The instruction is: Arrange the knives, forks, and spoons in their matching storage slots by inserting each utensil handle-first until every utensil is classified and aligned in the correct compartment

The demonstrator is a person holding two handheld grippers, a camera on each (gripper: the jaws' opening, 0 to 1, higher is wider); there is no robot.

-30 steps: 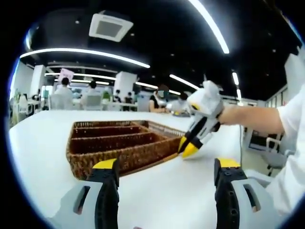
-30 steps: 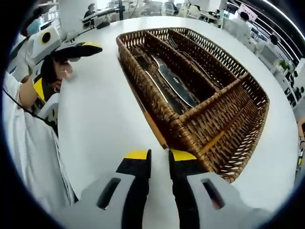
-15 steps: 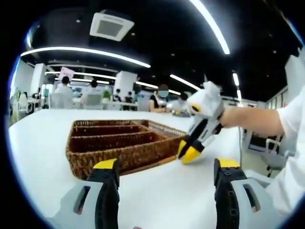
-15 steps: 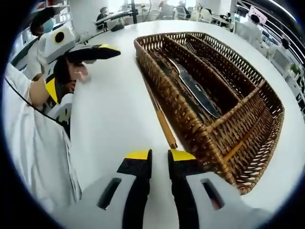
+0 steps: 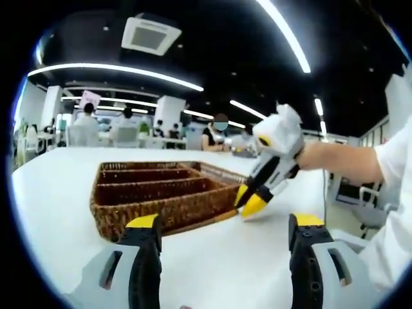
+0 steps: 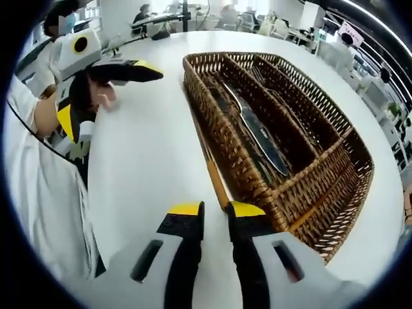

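In the right gripper view the left gripper lay at the far left on the table, well apart from the basket, its jaws wide with nothing between them. A utensil with an orange wooden handle lay on the white table, just beside the near-left wall of the wicker basket, its long axis parallel to that wall. The handle end pointed toward the right gripper, which was the nearer one, its jaws narrow and, it seemed, empty. Inside one long slot lay a knife. In the left gripper view the room behind was an open office with people sitting at far tables.
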